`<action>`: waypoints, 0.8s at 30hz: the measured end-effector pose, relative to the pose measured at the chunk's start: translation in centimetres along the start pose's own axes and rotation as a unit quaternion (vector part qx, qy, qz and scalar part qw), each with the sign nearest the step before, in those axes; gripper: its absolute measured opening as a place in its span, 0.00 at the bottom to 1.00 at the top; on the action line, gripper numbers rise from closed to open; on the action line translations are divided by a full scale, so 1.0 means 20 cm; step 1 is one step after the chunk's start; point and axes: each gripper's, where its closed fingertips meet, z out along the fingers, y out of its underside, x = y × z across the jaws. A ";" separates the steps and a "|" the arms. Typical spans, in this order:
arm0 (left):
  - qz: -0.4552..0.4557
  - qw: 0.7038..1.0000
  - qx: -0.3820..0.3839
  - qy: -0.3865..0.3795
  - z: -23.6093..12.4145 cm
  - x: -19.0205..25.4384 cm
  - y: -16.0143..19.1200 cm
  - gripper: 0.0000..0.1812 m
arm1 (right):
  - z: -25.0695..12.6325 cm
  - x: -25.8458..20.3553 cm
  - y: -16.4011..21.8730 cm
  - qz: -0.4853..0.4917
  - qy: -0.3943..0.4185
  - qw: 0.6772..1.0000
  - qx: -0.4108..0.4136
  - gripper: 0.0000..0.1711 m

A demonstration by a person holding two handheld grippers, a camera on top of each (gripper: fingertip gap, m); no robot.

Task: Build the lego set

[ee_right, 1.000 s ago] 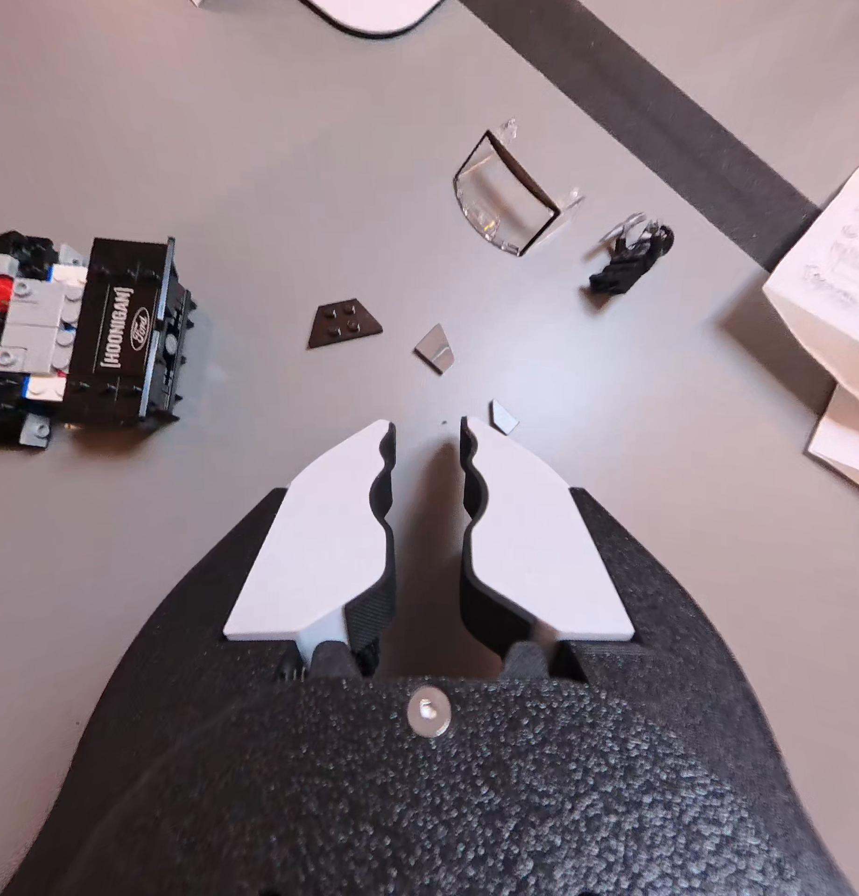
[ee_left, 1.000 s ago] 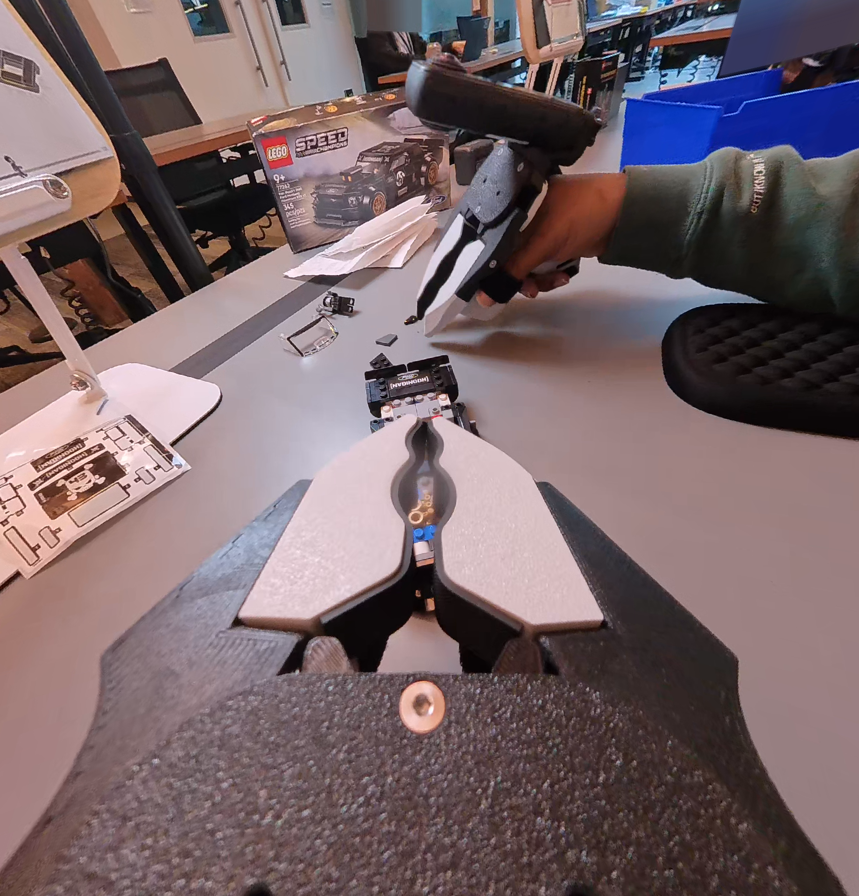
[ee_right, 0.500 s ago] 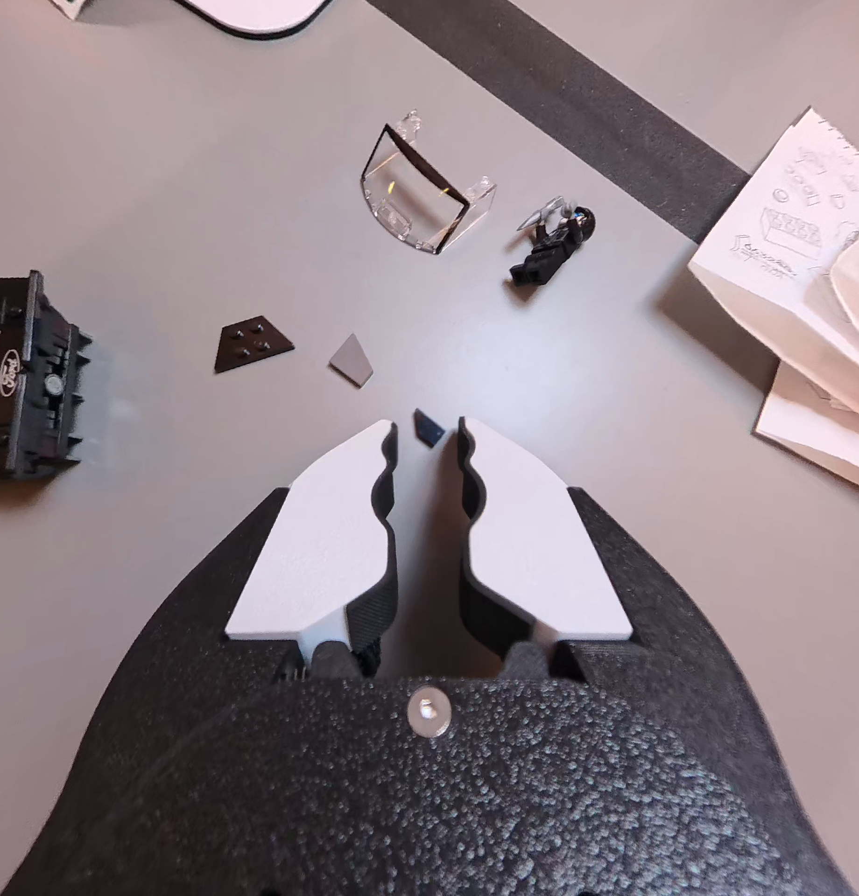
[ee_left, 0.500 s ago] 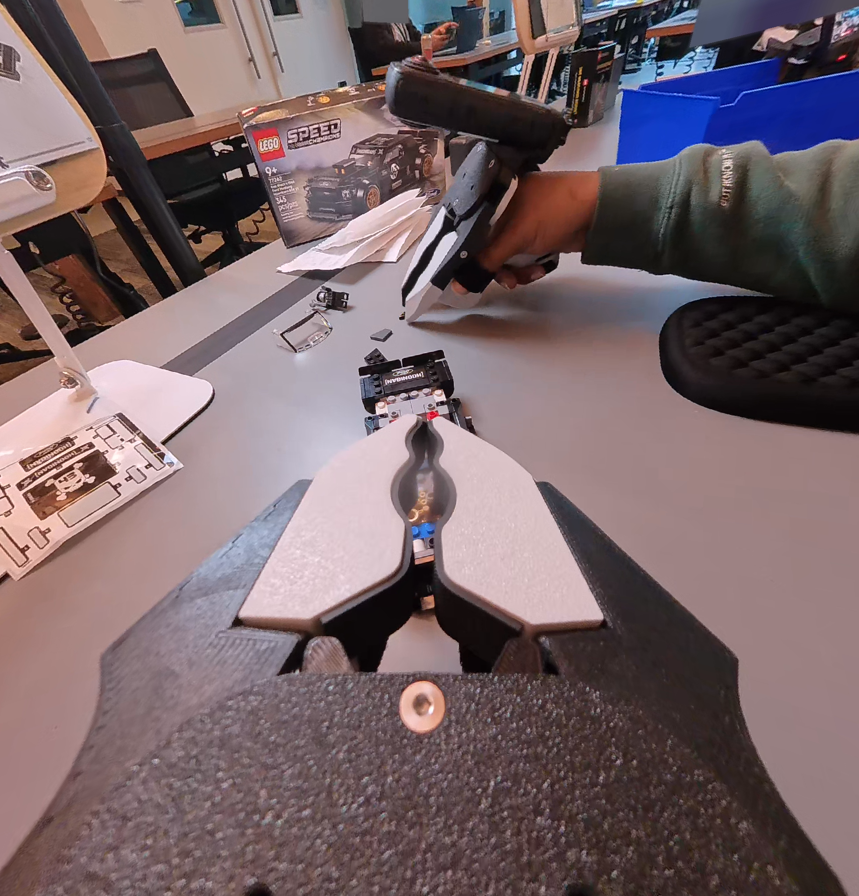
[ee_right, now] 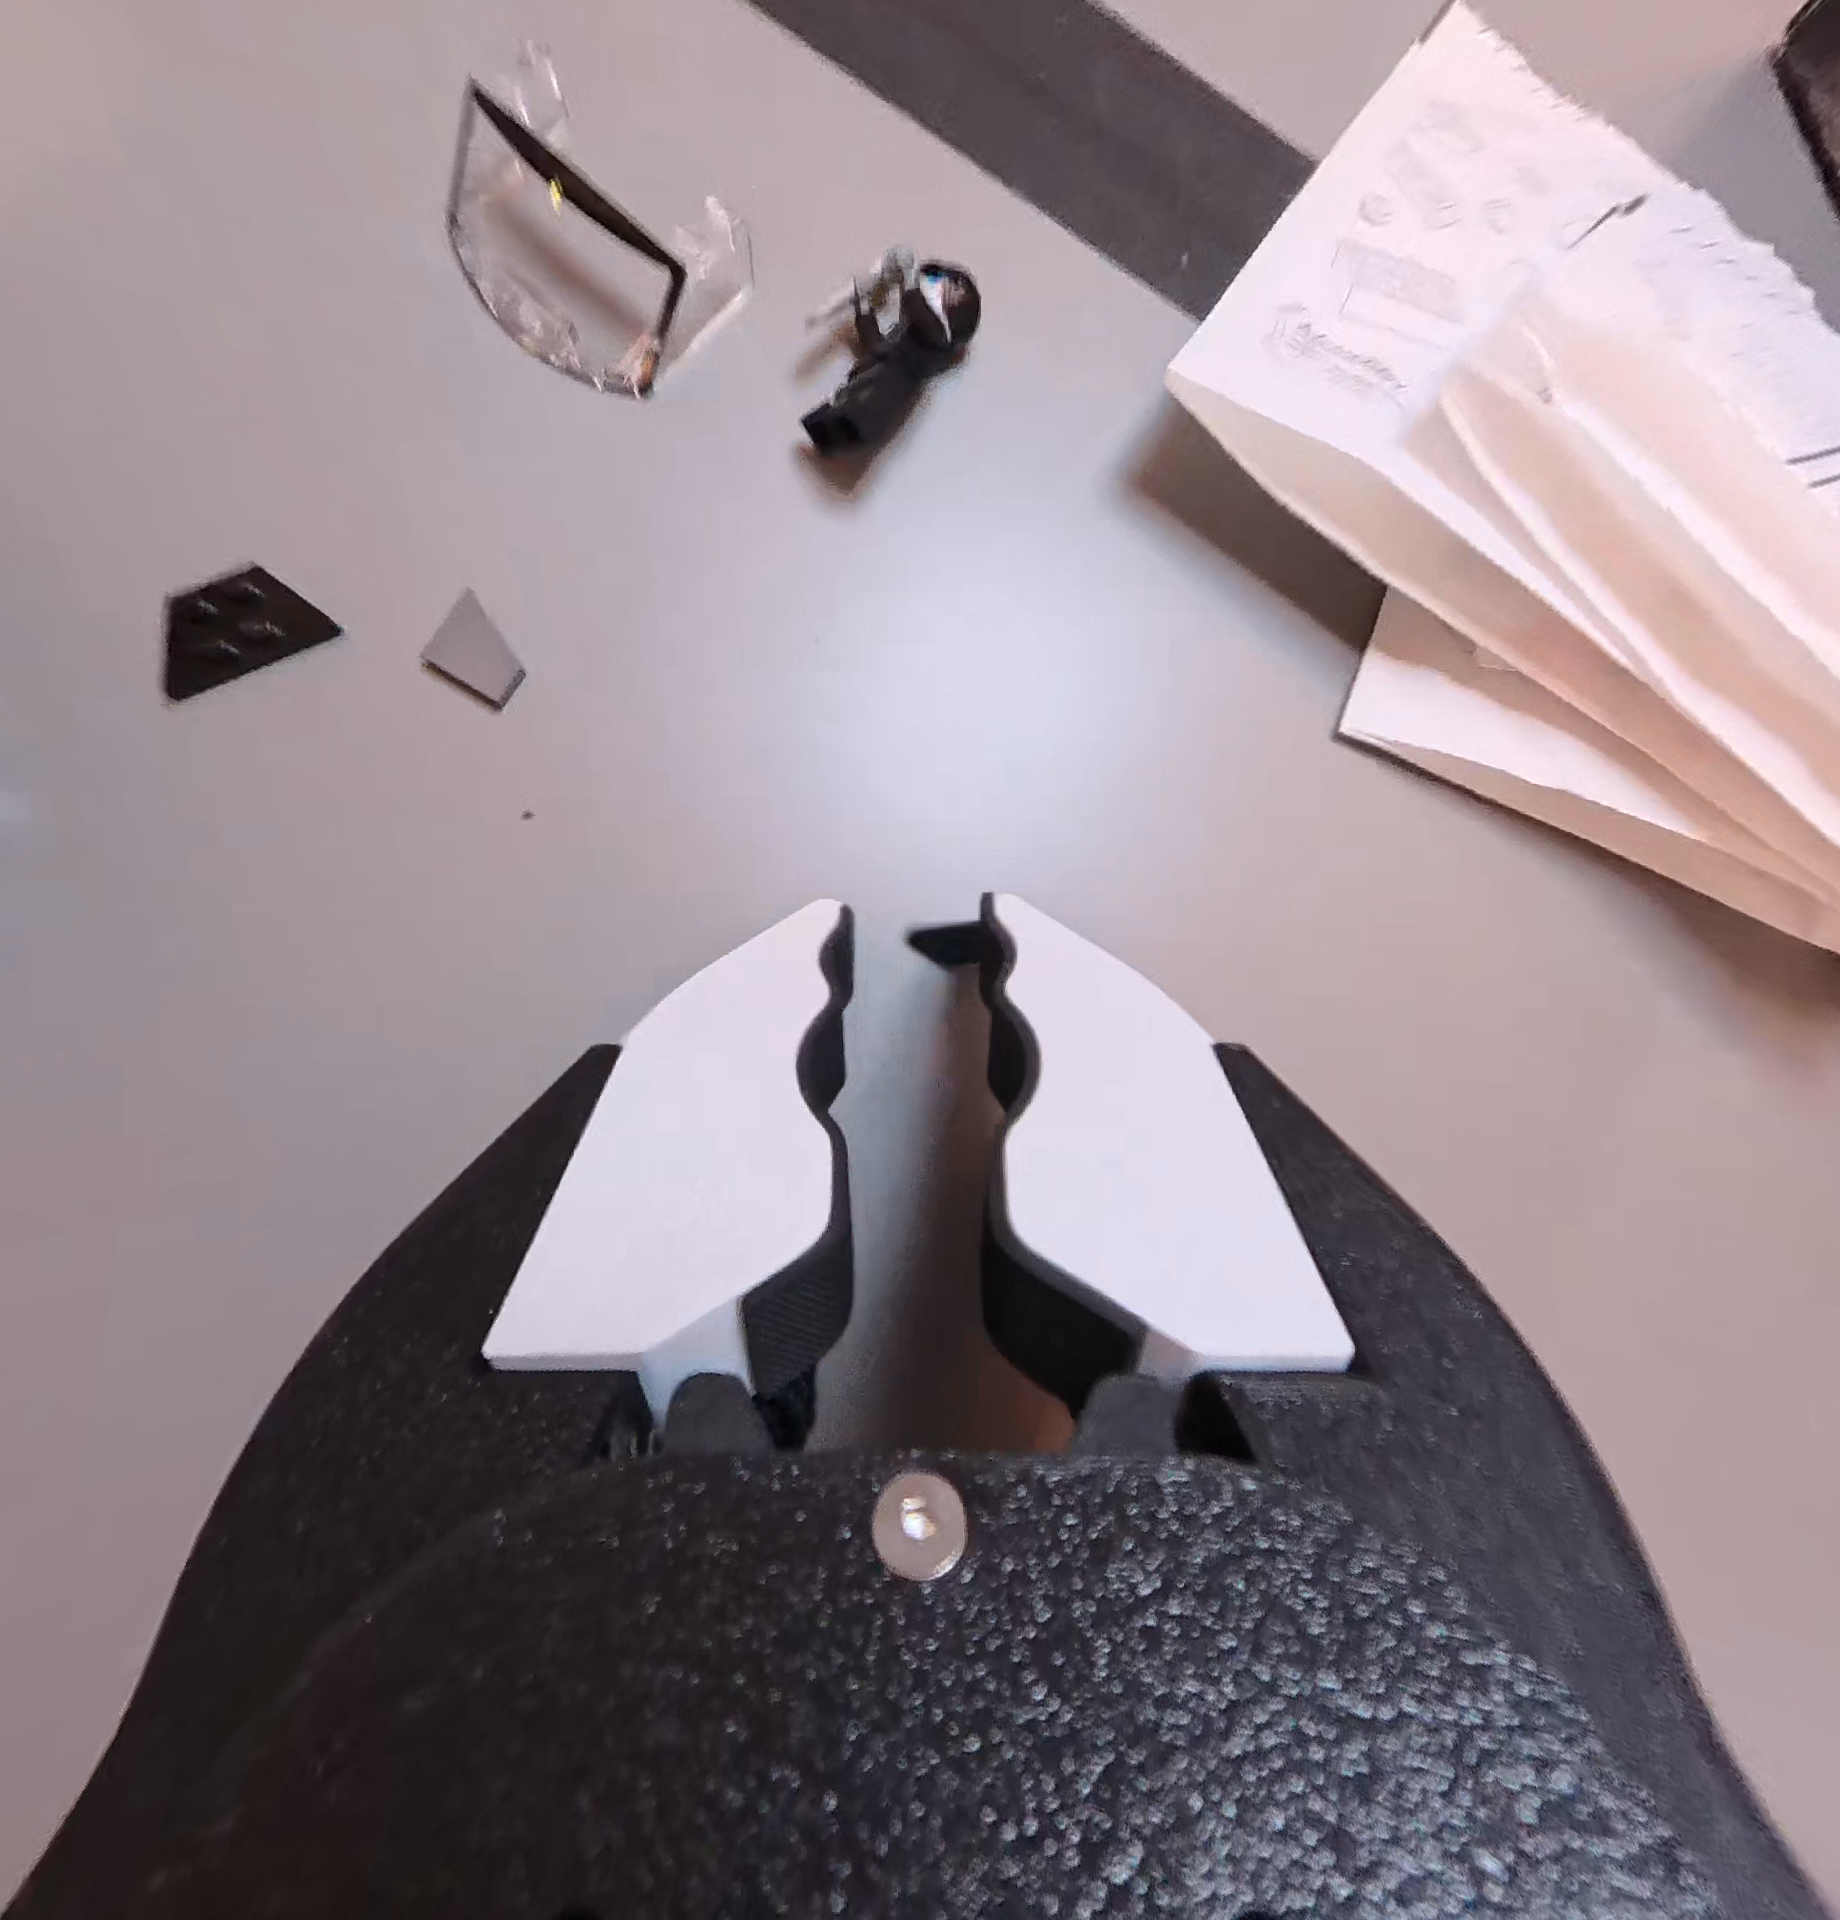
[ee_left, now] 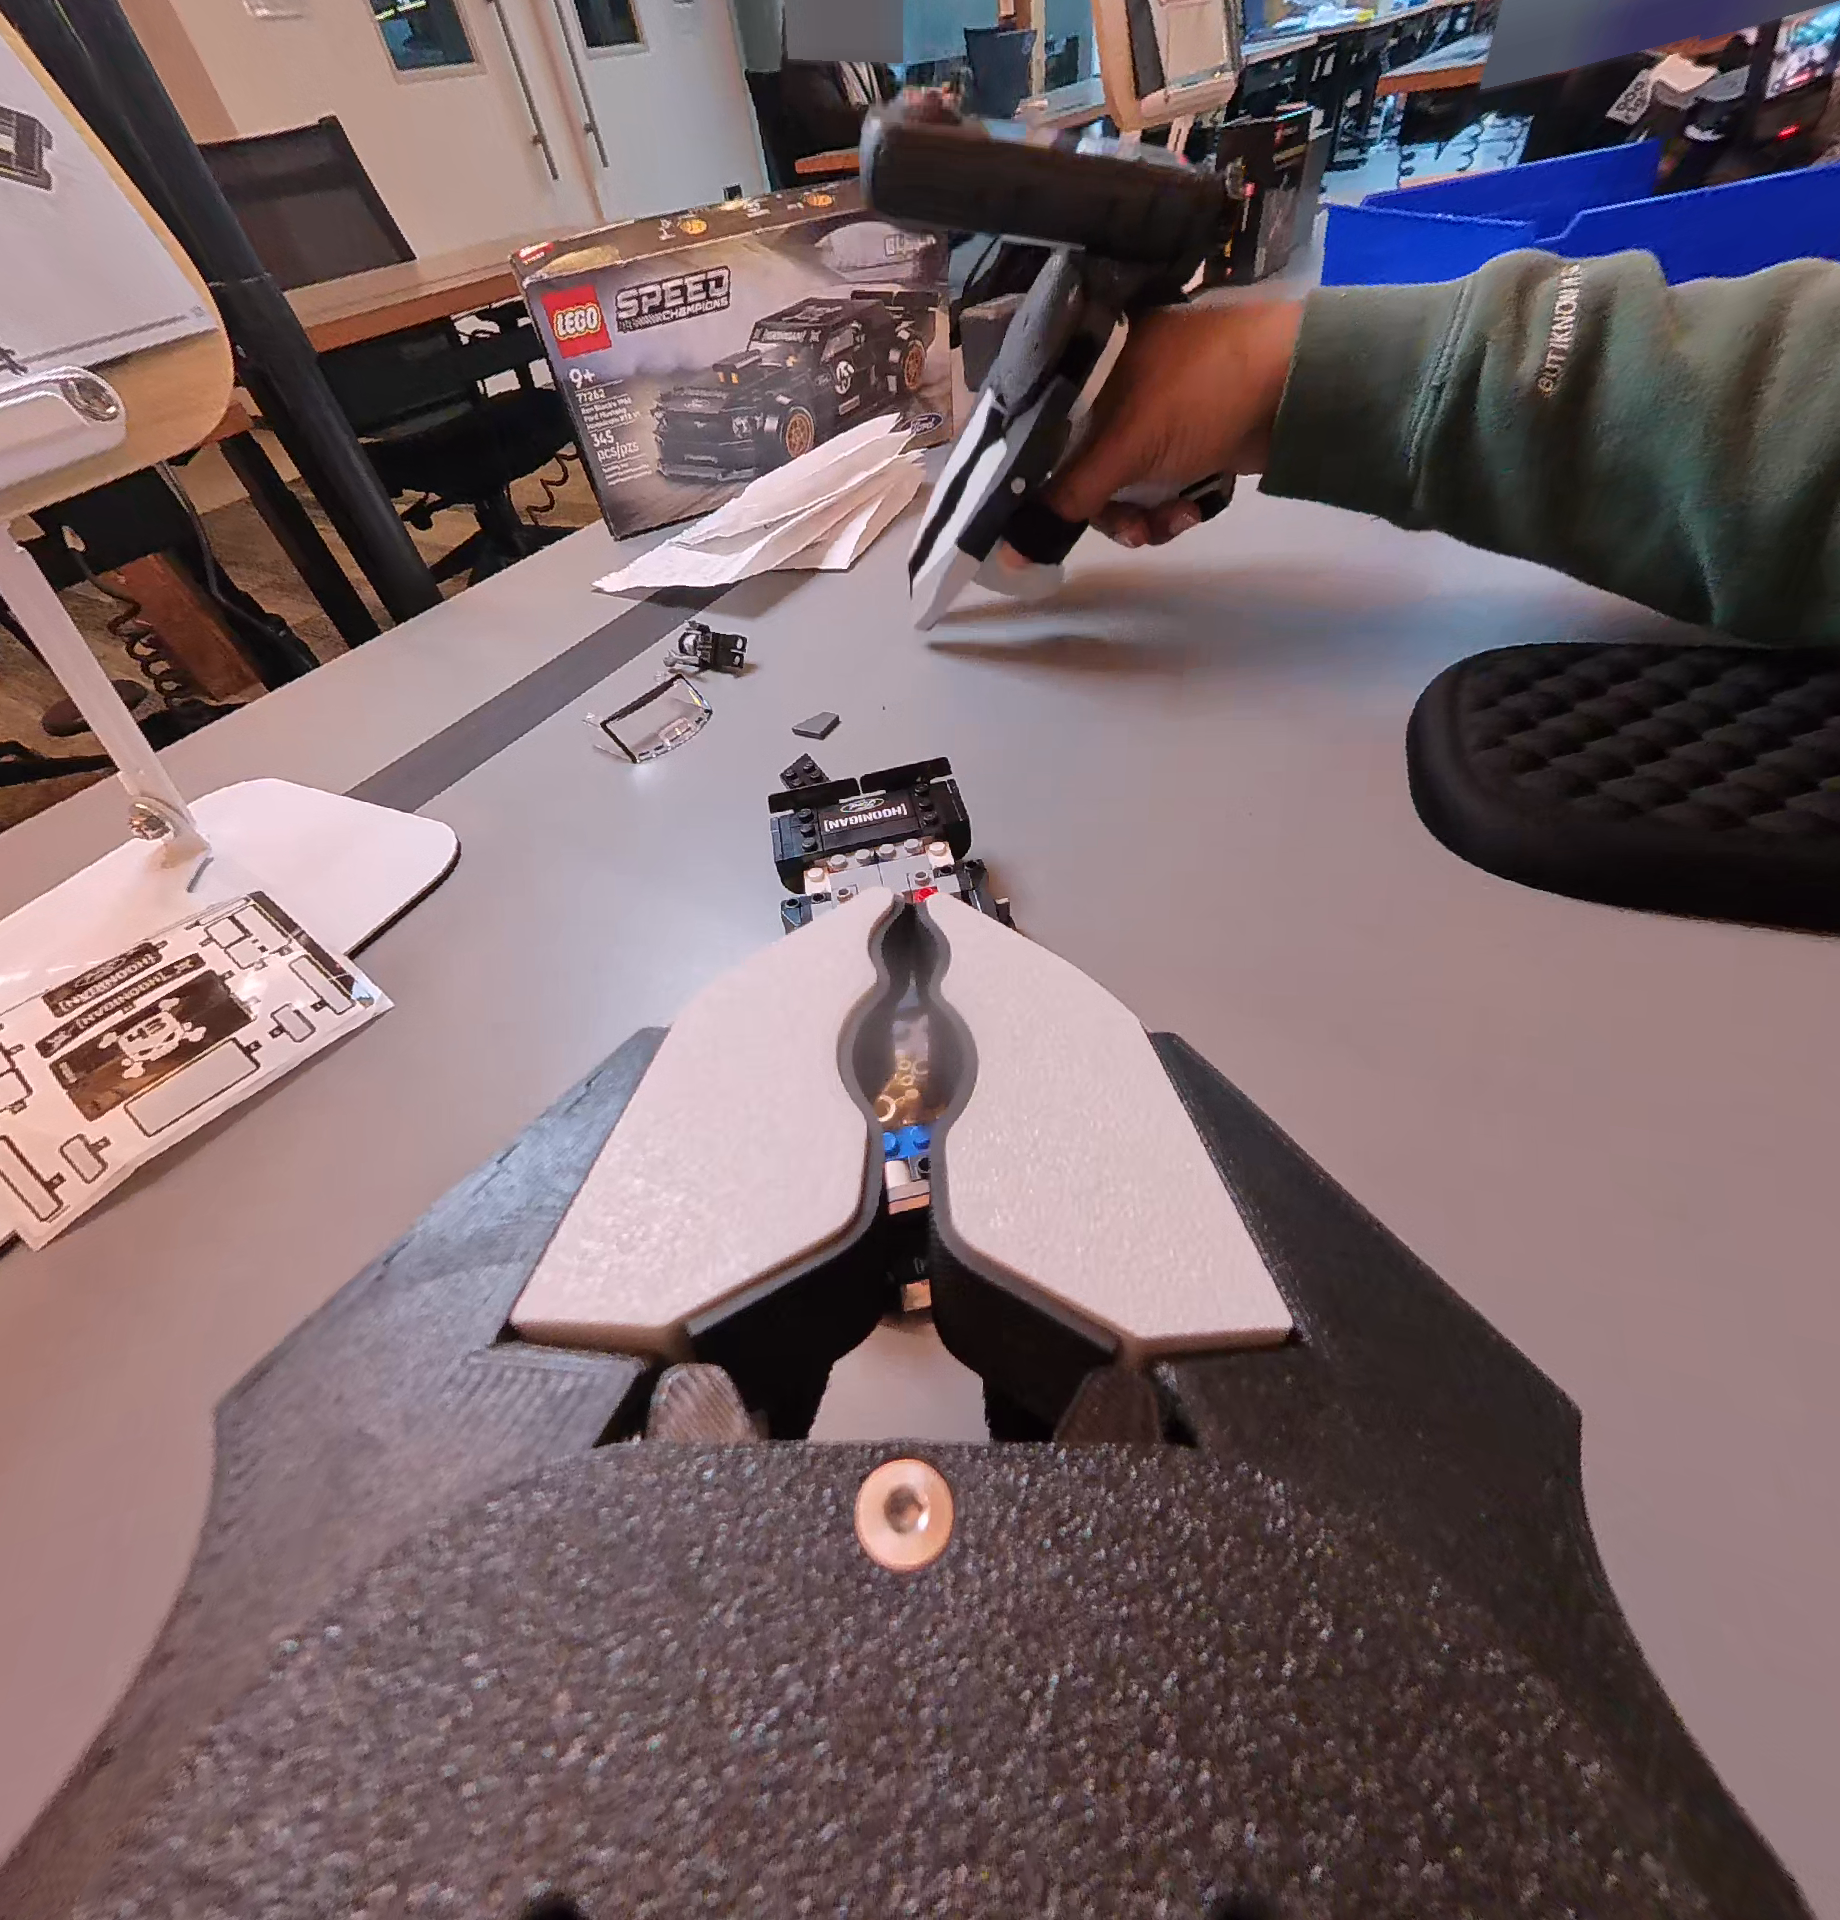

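1. Centrally in the left wrist view, the left gripper (ee_left: 908, 914) is seen clamped on the part-built lego car (ee_left: 872, 831), whose black front end pokes out past the fingertips on the grey table (ee_left: 1311, 1039). At upper right of the frame, the right gripper (ee_left: 931, 597) is held tip-down near the table by a hand (ee_left: 1165, 436). Loose pieces are seen just above the car: a grey tile (ee_left: 817, 724) and a clear windscreen (ee_left: 651, 722).

2. Low in the centre of the right wrist view, the right gripper's jaws are held narrowly apart, with a small dark piece (ee_right: 947, 942) at the tips, against the right finger; whether it is gripped cannot be told. A black wedge plate (ee_right: 241, 639) lies at middle left, paper bags (ee_right: 1622, 520) at upper right.

3. The dark piece is judged light, stiff and slippery; it is best pinched across its flat edges.
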 end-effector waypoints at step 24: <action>0.005 1.000 0.001 -0.004 -0.01 -0.01 -0.01 0.00 | 0.07 -0.18 -0.06 -0.040 -0.060 0.997 -0.033 0.08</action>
